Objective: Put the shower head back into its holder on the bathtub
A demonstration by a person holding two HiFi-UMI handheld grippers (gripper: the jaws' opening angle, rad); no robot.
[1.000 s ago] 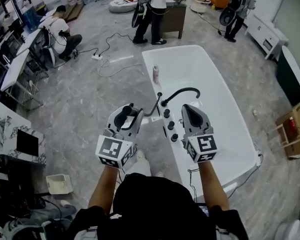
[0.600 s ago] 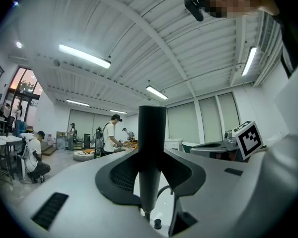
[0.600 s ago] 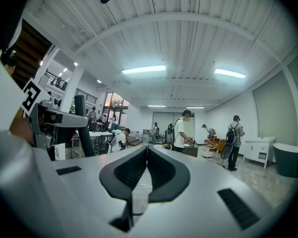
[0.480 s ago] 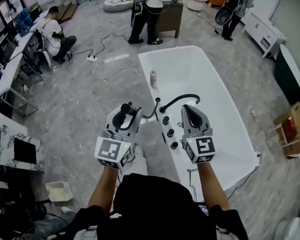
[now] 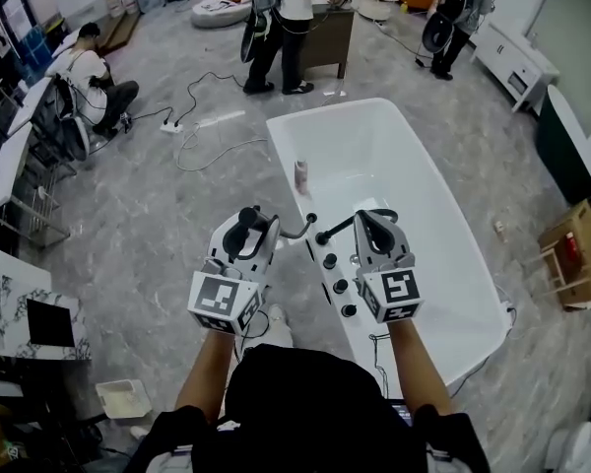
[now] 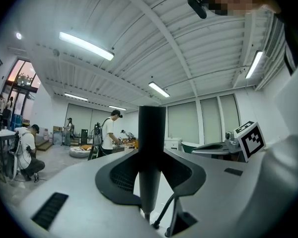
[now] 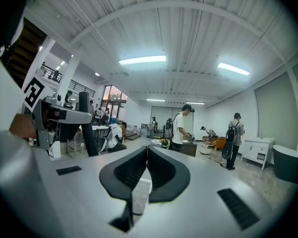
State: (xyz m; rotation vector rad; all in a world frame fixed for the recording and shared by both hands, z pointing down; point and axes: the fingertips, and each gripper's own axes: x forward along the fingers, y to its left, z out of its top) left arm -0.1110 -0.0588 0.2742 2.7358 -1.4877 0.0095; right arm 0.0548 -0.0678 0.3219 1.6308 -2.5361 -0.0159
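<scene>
Black shower head (image 6: 151, 133) stands upright between the left gripper (image 5: 250, 221) jaws. They're clamped on its handle, with the head end poking above the jaw tips. Its hose (image 5: 295, 233) runs off to the right of those jaws, towards the rim of the white bathtub (image 5: 424, 215). Right gripper (image 7: 147, 152) jaws are closed tip to tip with nothing between them. I see both grippers side by side, pointing roughly level. Left jaws are over the grey floor (image 5: 177, 235), just off the tub's edge; right jaws are above the rim. Curved black spout (image 5: 337, 229) sits just left of the right jaws. Three black knobs (image 5: 340, 286) run along the rim between the grippers. Small bottle (image 5: 300, 175) is on the rim, ahead of both jaws.
</scene>
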